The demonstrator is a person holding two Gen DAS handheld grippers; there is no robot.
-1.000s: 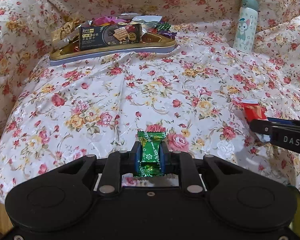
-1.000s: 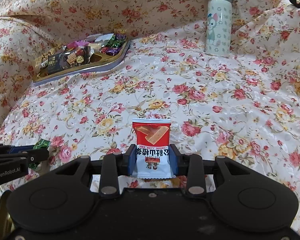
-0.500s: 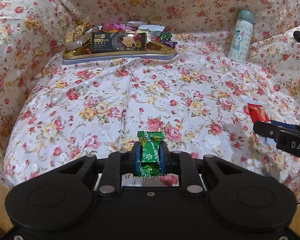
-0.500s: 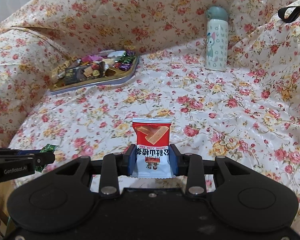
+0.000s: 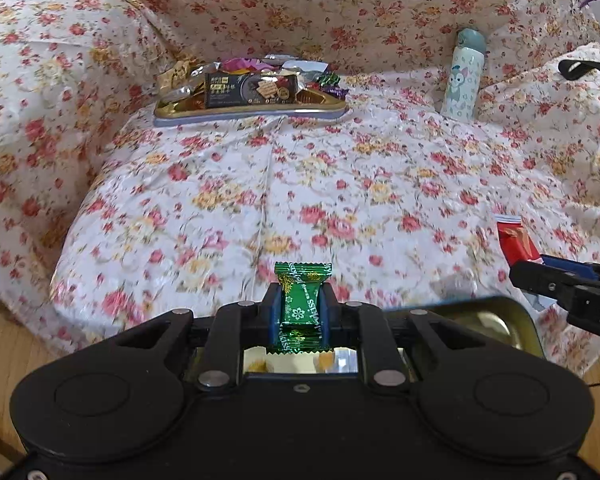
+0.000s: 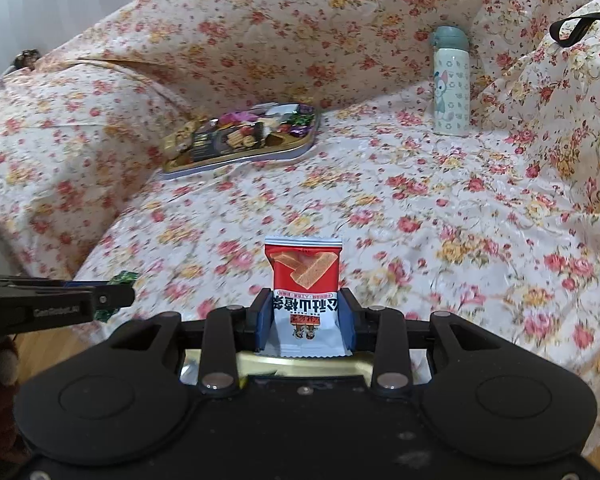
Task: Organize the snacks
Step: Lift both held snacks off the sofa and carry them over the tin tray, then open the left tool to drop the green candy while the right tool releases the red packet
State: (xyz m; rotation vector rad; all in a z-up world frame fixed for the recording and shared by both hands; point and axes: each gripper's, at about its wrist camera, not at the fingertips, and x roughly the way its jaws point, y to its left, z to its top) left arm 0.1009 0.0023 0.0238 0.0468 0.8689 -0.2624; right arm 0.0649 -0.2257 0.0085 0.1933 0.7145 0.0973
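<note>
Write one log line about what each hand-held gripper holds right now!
left hand-held gripper: shut on green candy | right hand-held gripper: shut on red snack packet | tray: far, on the floral cloth

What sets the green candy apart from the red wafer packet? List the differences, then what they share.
1. The green candy has a foil wrapper with snowflakes; the red wafer packet is red and white with a pictured wafer.
2. The candy is narrow, the packet wider, so the jaws stand further apart on it.
3. The left gripper holds the candy, the right gripper the packet.

Both stand upright, clamped between blue pads, above the floral cloth.
</note>
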